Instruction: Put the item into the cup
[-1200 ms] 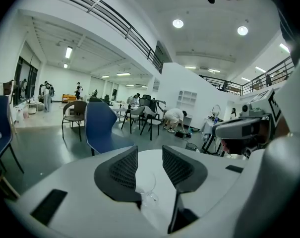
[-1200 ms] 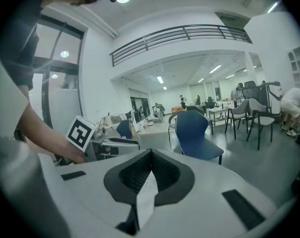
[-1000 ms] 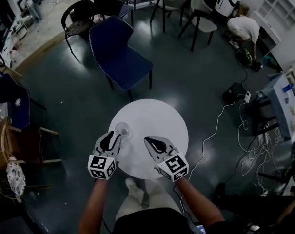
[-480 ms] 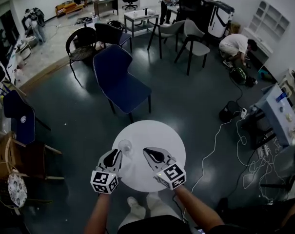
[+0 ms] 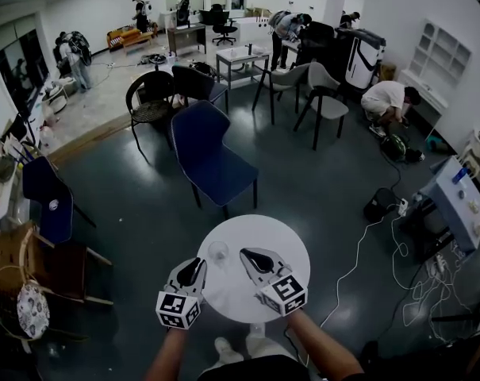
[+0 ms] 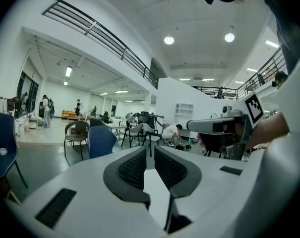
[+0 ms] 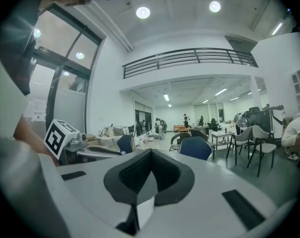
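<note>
Head view: white table (image 5: 281, 243), dark floor (image 5: 136, 189)

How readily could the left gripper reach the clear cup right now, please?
Probably yes: the cup stands just ahead of the left gripper, with nothing between them; its empty jaws have just been closing.

The white left tool (image 5: 193, 265) has just been closed to a narrow, empty gap; the white right tool (image 5: 249, 255) is held shut.

Blue chair (image 5: 216, 165) on dark glossy floor (image 5: 136, 205), white walls (image 5: 390, 2).
</note>
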Available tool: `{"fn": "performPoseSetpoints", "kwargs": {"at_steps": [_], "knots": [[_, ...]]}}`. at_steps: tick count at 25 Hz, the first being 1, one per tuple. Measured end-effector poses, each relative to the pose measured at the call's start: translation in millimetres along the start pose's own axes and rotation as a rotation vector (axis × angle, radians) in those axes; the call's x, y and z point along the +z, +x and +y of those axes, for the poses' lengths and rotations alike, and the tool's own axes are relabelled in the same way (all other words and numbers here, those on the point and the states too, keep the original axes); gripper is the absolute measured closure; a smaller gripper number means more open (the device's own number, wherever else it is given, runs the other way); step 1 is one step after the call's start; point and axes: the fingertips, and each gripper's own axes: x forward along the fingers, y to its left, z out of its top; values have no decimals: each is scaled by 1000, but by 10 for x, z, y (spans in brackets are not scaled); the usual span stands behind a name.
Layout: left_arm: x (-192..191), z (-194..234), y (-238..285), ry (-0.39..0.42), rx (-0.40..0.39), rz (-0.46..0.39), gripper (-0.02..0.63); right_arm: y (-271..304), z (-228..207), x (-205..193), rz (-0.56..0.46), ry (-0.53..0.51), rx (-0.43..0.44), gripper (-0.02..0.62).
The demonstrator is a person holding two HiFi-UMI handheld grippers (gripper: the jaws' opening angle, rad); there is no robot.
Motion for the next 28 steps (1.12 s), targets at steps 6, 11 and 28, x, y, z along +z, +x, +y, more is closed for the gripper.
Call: {"fn": "performPoseSetpoints", "kwargs": {"at_steps": [6, 11, 28], "knots": [[181, 1, -347, 14, 5, -24, 575, -3, 276, 226, -24, -15, 9, 581], [397, 5, -691, 38, -2, -51, 583, -26, 519, 439, -47, -33, 11, 581], [554, -122, -1412, 79, -80, -92, 591, -50, 1071, 691, -85, -109, -4, 581]]}}
